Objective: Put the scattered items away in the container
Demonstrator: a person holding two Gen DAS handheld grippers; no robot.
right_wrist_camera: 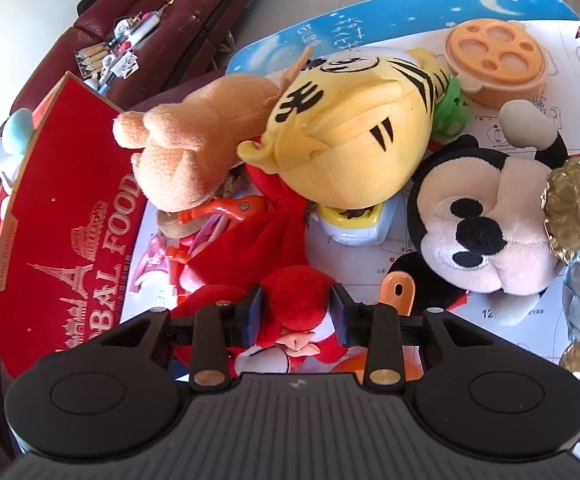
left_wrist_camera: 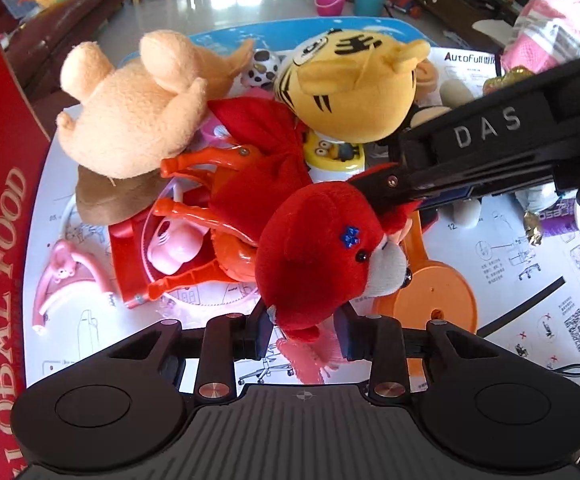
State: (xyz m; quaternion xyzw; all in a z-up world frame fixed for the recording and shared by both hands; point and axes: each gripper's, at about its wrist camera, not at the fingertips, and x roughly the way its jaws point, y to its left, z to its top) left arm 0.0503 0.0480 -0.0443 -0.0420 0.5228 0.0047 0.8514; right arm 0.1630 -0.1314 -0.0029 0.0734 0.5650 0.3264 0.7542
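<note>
left gripper [left_wrist_camera: 305,332]: jaws clenched on red plush [left_wrist_camera: 321,256], low centre | right gripper [right_wrist_camera: 295,316]: grasping its head too (two grips steady the lift) | box [right_wrist_camera: 62,220] left edge

The surface [left_wrist_camera: 50,184] is white and round-edged, overlaid by a large white printed instruction sheet [left_wrist_camera: 529,256] and, at its far side, a blue mat with moon and star print [right_wrist_camera: 501,4]. A red cardboard box with gold lettering [right_wrist_camera: 70,200] stands at its left edge. Directly on the sheet lie a pink plastic animal-figure hairband [left_wrist_camera: 66,276], an orange round plastic mould with circular holes [right_wrist_camera: 497,64], an orange flat disc-shaped plastic paddle [left_wrist_camera: 437,300] and a white-and-yellow cartoon-print plastic case [left_wrist_camera: 337,156]. Plush toys are heaped over the centre; what lies beneath them cannot be told.
</note>
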